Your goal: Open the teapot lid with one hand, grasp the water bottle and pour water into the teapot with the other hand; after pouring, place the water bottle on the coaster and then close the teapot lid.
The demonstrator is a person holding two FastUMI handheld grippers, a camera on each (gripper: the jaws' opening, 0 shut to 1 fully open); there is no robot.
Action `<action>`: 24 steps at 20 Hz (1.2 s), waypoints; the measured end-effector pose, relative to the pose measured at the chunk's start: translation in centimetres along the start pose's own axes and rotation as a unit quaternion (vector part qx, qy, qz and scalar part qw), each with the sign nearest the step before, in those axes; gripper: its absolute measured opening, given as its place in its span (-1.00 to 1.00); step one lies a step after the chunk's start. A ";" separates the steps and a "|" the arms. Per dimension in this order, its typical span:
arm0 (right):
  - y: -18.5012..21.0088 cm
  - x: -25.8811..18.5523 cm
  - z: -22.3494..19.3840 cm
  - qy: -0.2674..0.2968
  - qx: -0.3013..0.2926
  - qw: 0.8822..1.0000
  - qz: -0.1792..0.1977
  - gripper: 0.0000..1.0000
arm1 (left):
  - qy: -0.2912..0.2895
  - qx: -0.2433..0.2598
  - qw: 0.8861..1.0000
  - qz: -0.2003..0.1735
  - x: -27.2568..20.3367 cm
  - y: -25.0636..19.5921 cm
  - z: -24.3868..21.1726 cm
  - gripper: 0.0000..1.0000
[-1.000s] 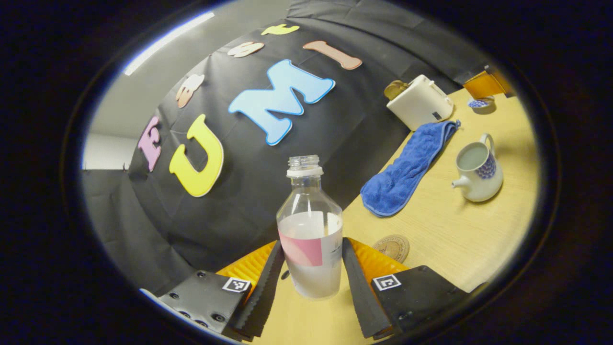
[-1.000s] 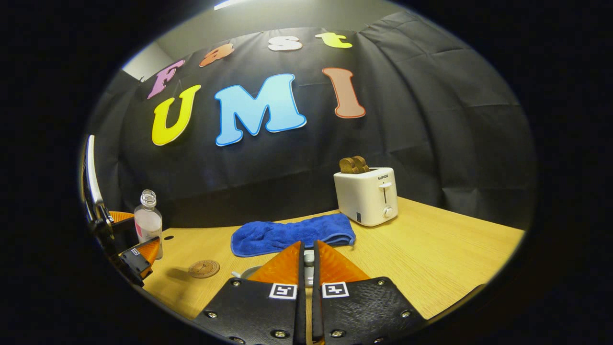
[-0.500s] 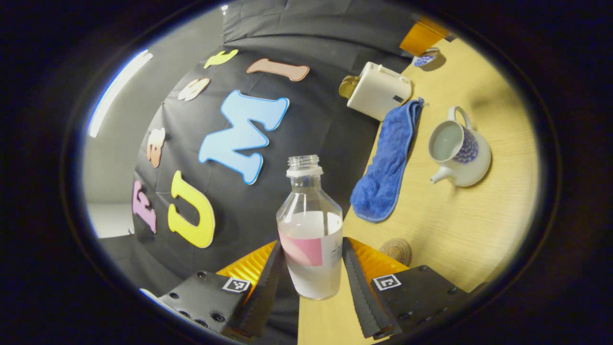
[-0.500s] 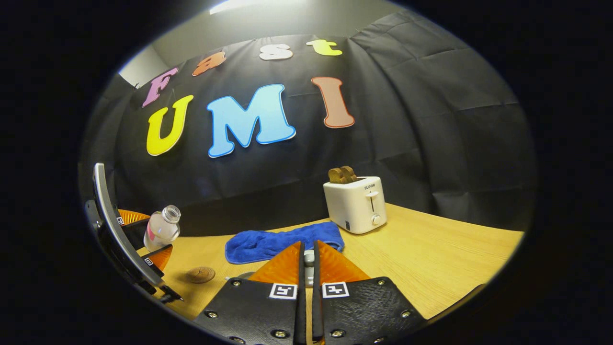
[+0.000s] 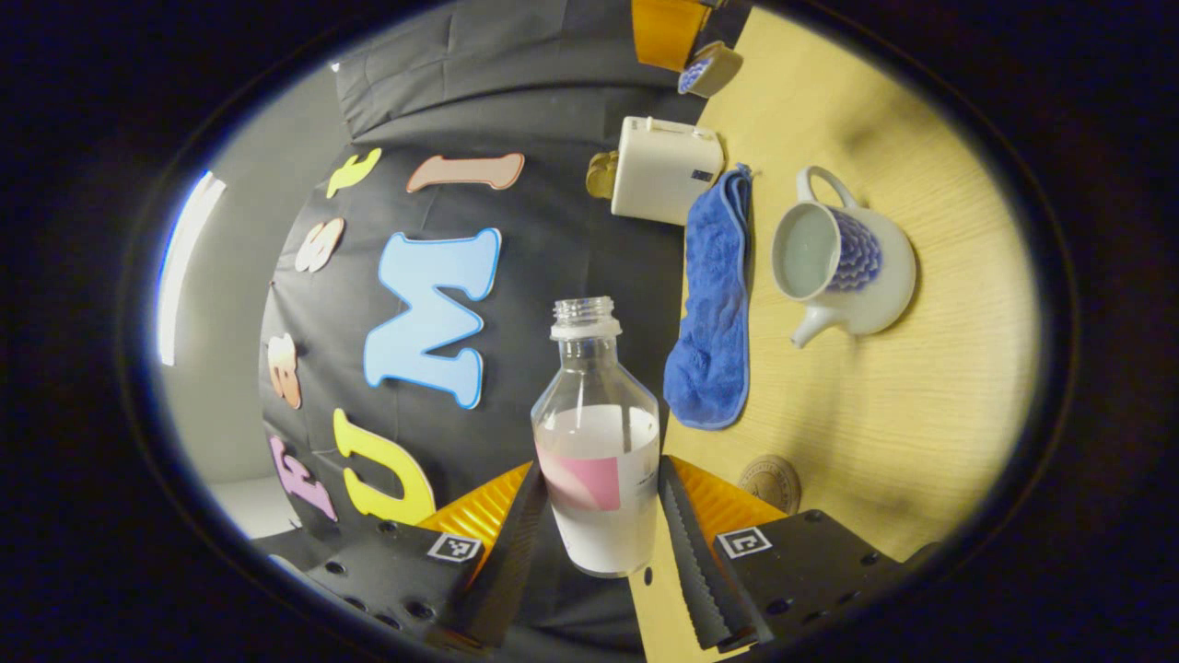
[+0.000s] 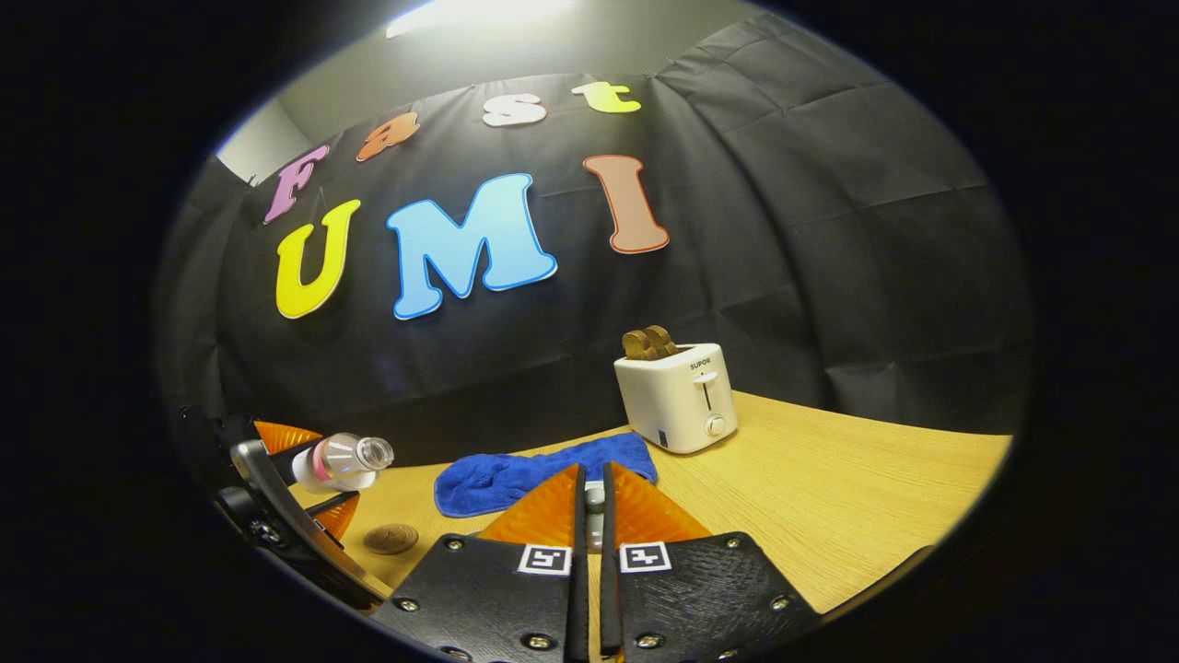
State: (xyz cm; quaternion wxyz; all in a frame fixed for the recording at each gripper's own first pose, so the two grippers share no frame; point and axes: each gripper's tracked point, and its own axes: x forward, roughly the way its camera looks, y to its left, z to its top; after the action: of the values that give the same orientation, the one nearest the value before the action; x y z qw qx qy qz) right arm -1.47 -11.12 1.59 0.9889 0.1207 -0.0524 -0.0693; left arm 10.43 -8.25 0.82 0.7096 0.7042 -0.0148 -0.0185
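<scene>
1. looking at the left gripper view first: the left gripper (image 5: pixel 597 529) has both fingers pressed against the sides of the water bottle (image 5: pixel 597 460), down around the pink label. cap's off, and the bottle is roughly half full.
2. right of the bottle in that same view, a blue towel (image 5: pixel 714 313) lies on the wooden table (image 5: pixel 921 396), with a white toaster (image 5: pixel 659 168) at its far end against the booth wall.
3. next over, the teapot (image 5: pixel 843 262) sits on the table with its top open, spout pointing toward the towel, handle on the opposite side. the round coaster (image 5: pixel 769 481) is on the table just beside the left gripper's finger, well apart from the teapot.
4. over in the right gripper view, the bottle is at the far left, tipped nearly sideways off the table with its mouth pointing right.
5. the right gripper (image 6: pixel 591 502) has its fingers almost together, pinching the knob of the teapot lid (image 6: pixel 595 498). only a sliver of the lid can be seen between them.
</scene>
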 end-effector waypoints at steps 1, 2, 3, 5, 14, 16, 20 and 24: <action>-0.1 0.0 0.1 0.000 0.000 1.000 -0.001 -0.91 | -0.002 0.012 1.000 0.000 0.0 0.0 0.2 0.70; -0.1 0.0 0.1 0.000 0.001 1.000 -0.001 -0.91 | -0.003 0.023 1.000 -0.001 0.1 0.0 0.4 0.70; -0.1 -0.1 0.2 0.000 0.002 1.000 0.000 -0.91 | -0.005 0.031 0.999 -0.002 -0.1 -0.1 0.4 0.70; 0.0 -0.1 0.1 0.000 0.005 1.000 0.002 -0.91 | -0.006 0.048 0.999 -0.003 0.0 0.0 0.4 0.70; 0.1 -0.1 0.0 0.002 0.006 1.000 0.006 -0.91 | -0.018 0.091 0.996 -0.004 0.2 -0.4 1.5 0.70; 0.1 -0.1 0.1 0.002 0.007 1.000 0.006 -0.91 | -0.025 0.102 0.994 -0.002 0.0 -0.5 2.1 0.70; 0.0 -0.1 0.2 0.000 0.008 1.000 0.005 -0.91 | -0.033 0.128 0.991 0.000 -0.1 -0.6 2.7 0.72; 0.1 -0.2 0.2 0.000 0.009 1.000 0.007 -0.91 | -0.039 0.151 0.988 0.003 -0.2 -0.6 3.2 0.70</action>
State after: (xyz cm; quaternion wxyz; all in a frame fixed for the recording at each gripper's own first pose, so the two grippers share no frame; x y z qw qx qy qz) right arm -1.66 -11.07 1.82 0.9882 0.1295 -0.0537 -0.0618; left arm 10.06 -11.43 0.20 0.5936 0.8023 -0.0475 -0.0411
